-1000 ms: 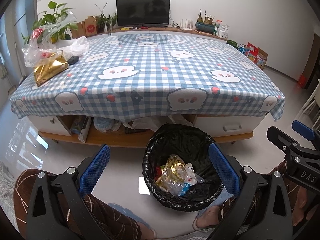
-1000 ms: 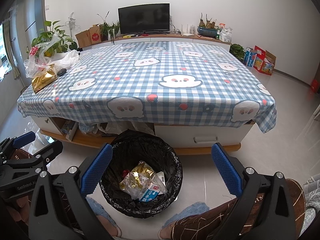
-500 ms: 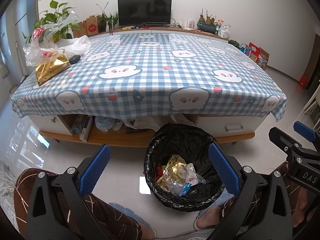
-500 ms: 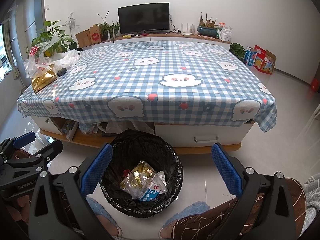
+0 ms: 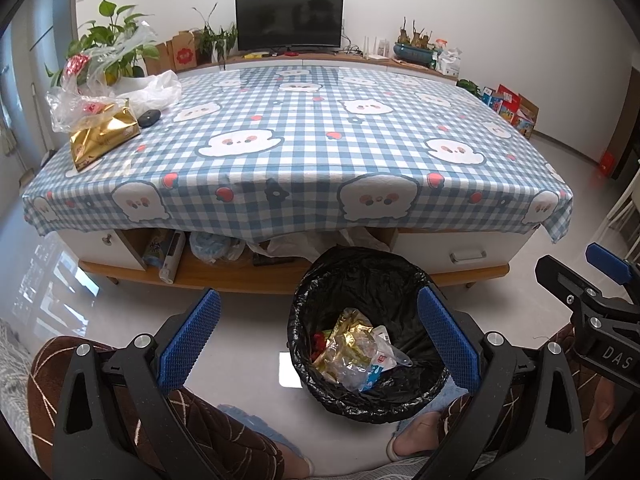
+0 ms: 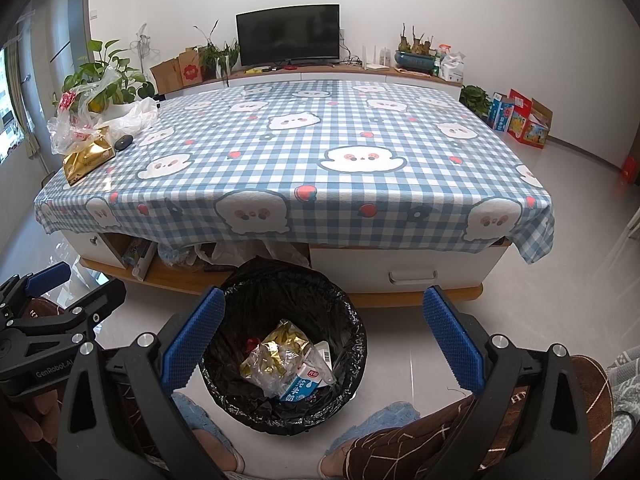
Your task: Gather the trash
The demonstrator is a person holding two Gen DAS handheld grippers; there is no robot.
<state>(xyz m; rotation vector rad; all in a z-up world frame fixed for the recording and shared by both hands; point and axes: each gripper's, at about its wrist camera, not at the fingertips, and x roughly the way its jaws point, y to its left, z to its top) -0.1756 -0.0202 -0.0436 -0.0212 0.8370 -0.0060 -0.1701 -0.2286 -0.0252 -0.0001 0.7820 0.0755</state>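
Observation:
A bin lined with a black bag (image 5: pixel 372 276) stands on the floor in front of the table; it also shows in the right wrist view (image 6: pixel 288 280). Inside lies trash: a gold wrapper (image 5: pixel 352 322), clear plastic (image 6: pixel 272 364) and a small milk carton (image 6: pixel 302 386). My left gripper (image 5: pixel 318 338) is open and empty, held above the floor at the bin's left side. My right gripper (image 6: pixel 324 338) is open and empty, held over the bin's right side. A gold packet (image 5: pixel 102 136) and a clear plastic bag (image 5: pixel 86 100) lie at the table's far left.
The low table has a blue checked cloth (image 5: pixel 304 148). A dark mouse-like object (image 5: pixel 149 118) and a white bag (image 5: pixel 154 88) sit near the gold packet. The shelf under the table (image 5: pixel 192 272) holds clutter. My knees and slippered feet (image 6: pixel 372 420) flank the bin.
Both views have shifted only slightly; the grippers stay open and empty by the bin. Nothing on the table or in the bin has moved.

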